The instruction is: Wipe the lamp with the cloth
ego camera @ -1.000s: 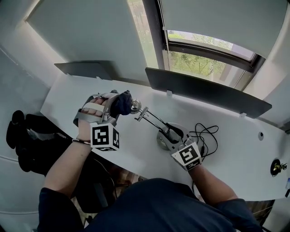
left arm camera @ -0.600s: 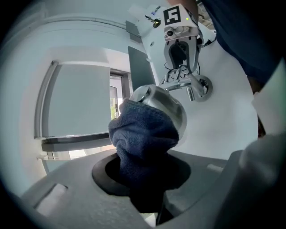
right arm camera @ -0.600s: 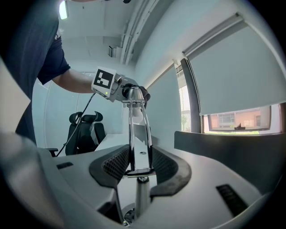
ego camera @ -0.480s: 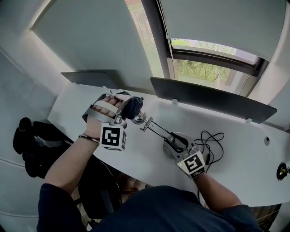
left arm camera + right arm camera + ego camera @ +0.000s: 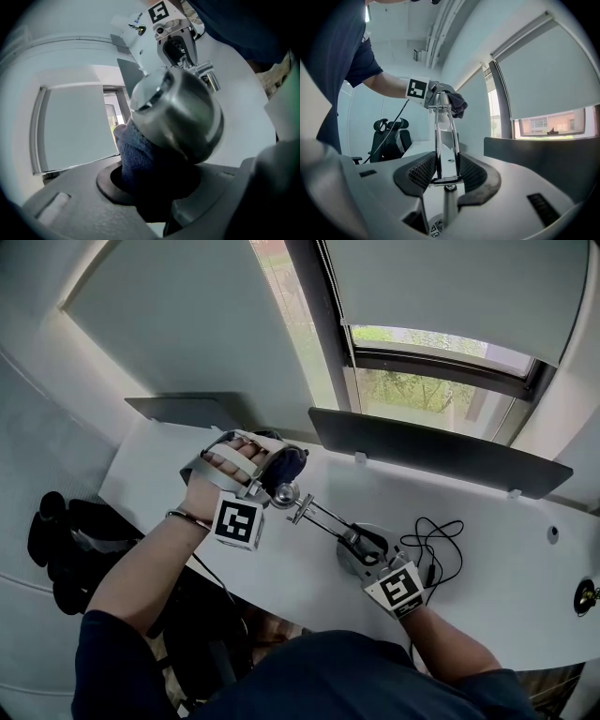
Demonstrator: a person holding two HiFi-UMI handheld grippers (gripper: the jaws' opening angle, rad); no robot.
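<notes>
The chrome desk lamp stands on the white desk (image 5: 291, 573); its round head (image 5: 284, 493) is on a two-rod arm (image 5: 325, 515) that rises from the base (image 5: 349, 554). My left gripper (image 5: 274, 476) is shut on a dark blue cloth (image 5: 289, 463) that lies against the lamp head. In the left gripper view the cloth (image 5: 140, 154) bulges from the left gripper (image 5: 154, 192) and touches the shiny head (image 5: 180, 117). My right gripper (image 5: 367, 542) is shut on the arm low down; in its own view the rods (image 5: 440, 140) sit pinched between the right gripper's (image 5: 446, 176) pads.
A dark partition panel (image 5: 436, 444) runs along the desk's back edge below the window. A black cable (image 5: 436, 538) lies looped right of the lamp base. A black office chair (image 5: 56, 540) stands off the desk's left end. A small brass object (image 5: 586, 594) sits far right.
My left gripper has rolled and slid to the right with the cloth, across the lamp head. The right gripper has kept its hold on the arm without moving.
</notes>
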